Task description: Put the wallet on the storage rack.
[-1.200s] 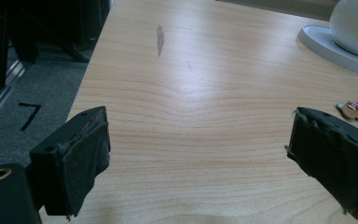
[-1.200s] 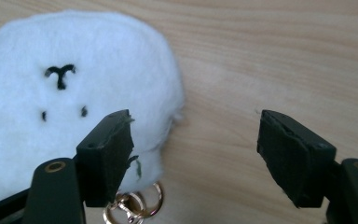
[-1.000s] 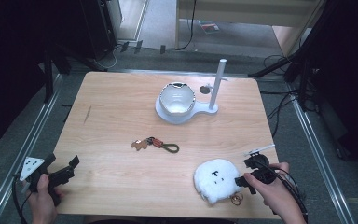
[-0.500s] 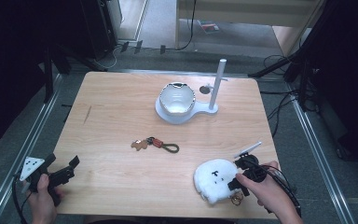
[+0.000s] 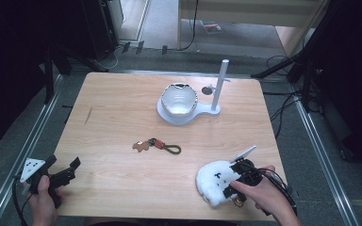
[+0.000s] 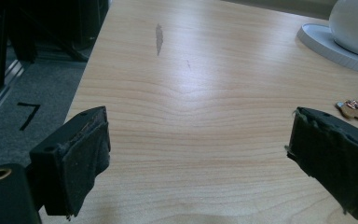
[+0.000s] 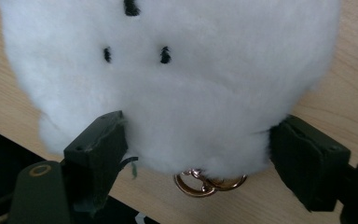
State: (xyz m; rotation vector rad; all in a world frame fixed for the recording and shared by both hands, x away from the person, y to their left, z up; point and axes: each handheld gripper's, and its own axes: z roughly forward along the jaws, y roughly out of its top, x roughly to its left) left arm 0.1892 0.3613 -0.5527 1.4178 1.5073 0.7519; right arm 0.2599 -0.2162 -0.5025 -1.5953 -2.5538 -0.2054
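Wooden table (image 5: pixel 122 117) w/ white bowl (image 5: pixel 178 100) on white stand (image 5: pixel 188 114) at far centre, keychain (image 5: pixel 156 146) mid-table. Fluffy white plush (image 5: pixel 214 181) lies near front-right corner, gold rings (image 7: pixel 209 183) at its edge. Right gripper (image 5: pixel 233 179): jaws have just been opening, plush between them, pads flanking its sides. Left gripper (image 5: pixel 66 170) at front-left: jaws wide apart, nothing held.

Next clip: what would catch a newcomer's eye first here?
The fluffy white plush keychain with tiny black stitched features at the table's near right corner, straddled by the right gripper, whose jaws have just been opening around its lower edge above gold clasp rings. Farther back stands a white bowl on a white stand with an upright post.
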